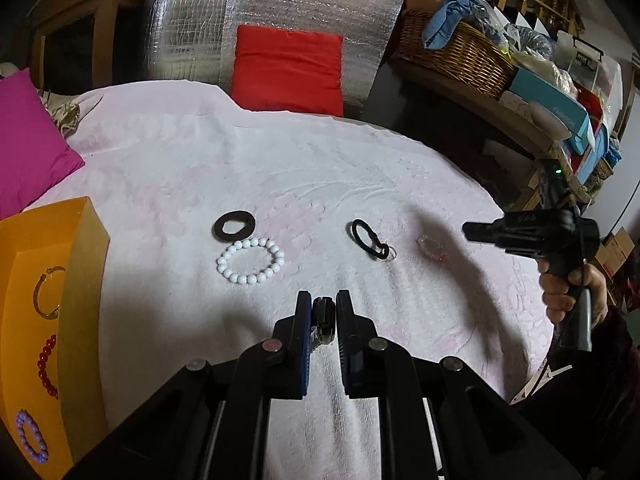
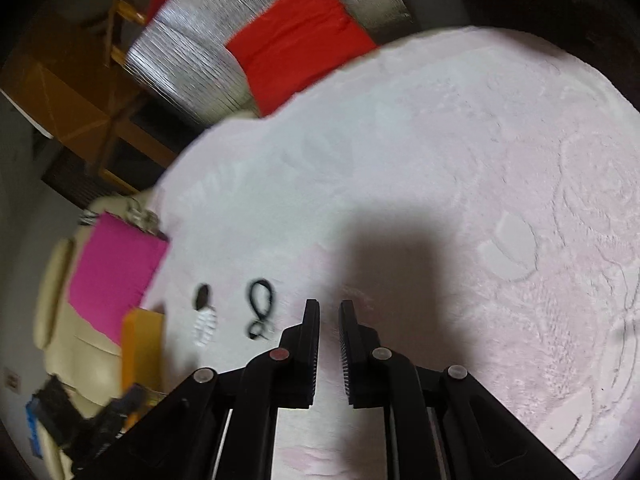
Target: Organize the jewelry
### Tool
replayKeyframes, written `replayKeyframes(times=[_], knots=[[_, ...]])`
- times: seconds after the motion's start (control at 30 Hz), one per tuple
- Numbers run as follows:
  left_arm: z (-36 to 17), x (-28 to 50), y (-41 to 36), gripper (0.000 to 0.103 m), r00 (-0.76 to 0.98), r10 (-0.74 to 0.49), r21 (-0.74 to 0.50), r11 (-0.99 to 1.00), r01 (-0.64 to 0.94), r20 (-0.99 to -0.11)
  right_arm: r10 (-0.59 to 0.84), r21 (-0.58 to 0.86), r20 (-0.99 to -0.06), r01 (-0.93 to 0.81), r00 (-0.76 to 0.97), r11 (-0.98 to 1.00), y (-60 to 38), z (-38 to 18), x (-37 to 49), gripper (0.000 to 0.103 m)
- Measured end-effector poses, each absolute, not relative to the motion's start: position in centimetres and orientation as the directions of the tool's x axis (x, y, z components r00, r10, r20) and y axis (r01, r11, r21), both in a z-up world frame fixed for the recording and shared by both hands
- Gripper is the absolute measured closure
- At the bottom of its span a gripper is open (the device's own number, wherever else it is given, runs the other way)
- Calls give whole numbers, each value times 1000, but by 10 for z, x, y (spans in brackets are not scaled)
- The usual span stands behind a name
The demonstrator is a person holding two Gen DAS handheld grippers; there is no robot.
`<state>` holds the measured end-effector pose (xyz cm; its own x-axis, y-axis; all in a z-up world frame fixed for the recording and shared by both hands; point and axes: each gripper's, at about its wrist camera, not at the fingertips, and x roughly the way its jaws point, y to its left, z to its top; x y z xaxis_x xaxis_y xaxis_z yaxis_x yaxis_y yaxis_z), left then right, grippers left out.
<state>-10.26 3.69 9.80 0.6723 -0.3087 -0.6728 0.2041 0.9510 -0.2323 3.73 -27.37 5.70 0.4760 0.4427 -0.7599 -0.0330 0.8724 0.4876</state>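
My left gripper (image 1: 324, 304) is shut on a dark metal watch (image 1: 323, 320) just above the pale pink towel (image 1: 240, 152). Ahead on the towel lie a white bead bracelet (image 1: 251, 260), a black flat ring (image 1: 235, 227), a black hair tie (image 1: 370, 239) and a small clear pink item (image 1: 432, 249). The orange box (image 1: 60, 320) at the left holds a gold bangle (image 1: 48, 292), a red bead bracelet (image 1: 47, 364) and a purple bead bracelet (image 1: 30, 438). My right gripper (image 2: 329, 308) is nearly shut and empty, held above the towel (image 2: 440, 160); it also shows in the left wrist view (image 1: 520, 236).
A magenta cushion (image 1: 28, 148) lies at the left and a red cushion (image 1: 288, 68) at the back against silver foil. A wicker basket (image 1: 452, 52) and boxes crowd a shelf at the right. In the right wrist view the hair tie (image 2: 260, 312) and orange box (image 2: 142, 344) are blurred.
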Motion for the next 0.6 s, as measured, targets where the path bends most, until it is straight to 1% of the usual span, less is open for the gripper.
replayKeyframes(times=[0.03,0.07,0.1,0.2,0.27,0.3,0.33,0.37,0.4,0.43,0.5,0.6], knots=[[97,-103,37,91,670,-308,-231,951,204,-675,408,447,-780,-34,474,894,-269,53,38,68],[97,-102,36,91,668,-306,-230,952,202,-678,386,420,-791,-38,475,907,-266,50,38,55],[96,-102,36,91,667,-303,-227,953,200,-681,369,397,-796,-47,481,917,-263,48,38,33],[97,-103,37,91,668,-300,-226,954,198,-681,302,293,-814,-98,497,951,-243,43,39,33],[99,-104,38,91,672,-296,-224,955,194,-679,271,237,-824,-133,498,963,-228,38,41,35],[100,-105,40,91,675,-292,-222,956,191,-678,243,196,-831,-146,501,970,-221,34,41,42],[101,-105,41,91,677,-290,-223,957,188,-677,192,130,-846,-158,498,979,-214,28,41,65],[102,-106,42,91,678,-289,-224,957,184,-676,126,50,-858,-163,498,985,-206,21,41,71],[104,-107,44,91,680,-286,-224,958,180,-675,88,-10,-839,-176,538,984,-200,21,38,74],[105,-108,44,91,682,-284,-223,958,178,-674,72,-40,-835,-189,545,981,-196,22,36,87],[108,-110,47,91,689,-281,-225,959,173,-668,59,-55,-829,-185,556,981,-195,23,33,87],[114,-114,50,91,698,-280,-229,959,168,-659,83,-22,-818,-175,570,984,-200,31,29,87]])
